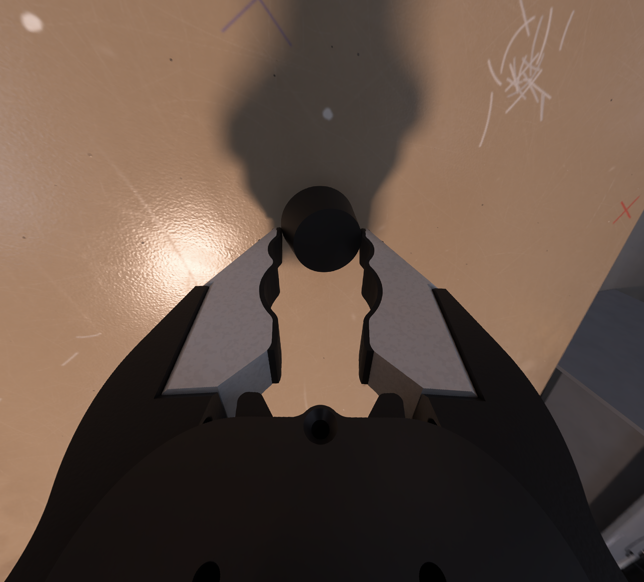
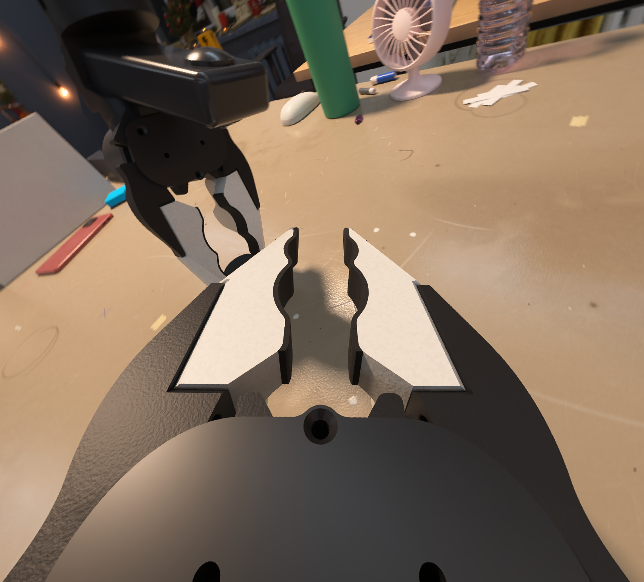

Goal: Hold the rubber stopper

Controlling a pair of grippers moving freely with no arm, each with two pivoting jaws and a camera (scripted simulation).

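The rubber stopper [image 1: 322, 234] is a short black cylinder, seen end-on in the left wrist view, low over the tan table [image 1: 139, 146]. My left gripper [image 1: 320, 231] is shut on it, one fingertip pressing each side. In the right wrist view the left gripper [image 2: 244, 256] points steeply down at the table, and only a dark bit of the stopper [image 2: 237, 265] shows between its tips, partly behind my right finger. My right gripper [image 2: 320, 234] is open and empty, just right of the left one, low over the table.
At the back of the table stand a green bottle [image 2: 320, 42], a pink fan [image 2: 407, 24], a clear plastic bottle [image 2: 505, 7] and a white mouse [image 2: 298, 108]. A red phone [image 2: 75, 244] and a white box [image 2: 41, 188] lie left. The table edge [image 1: 610, 286] runs at the right.
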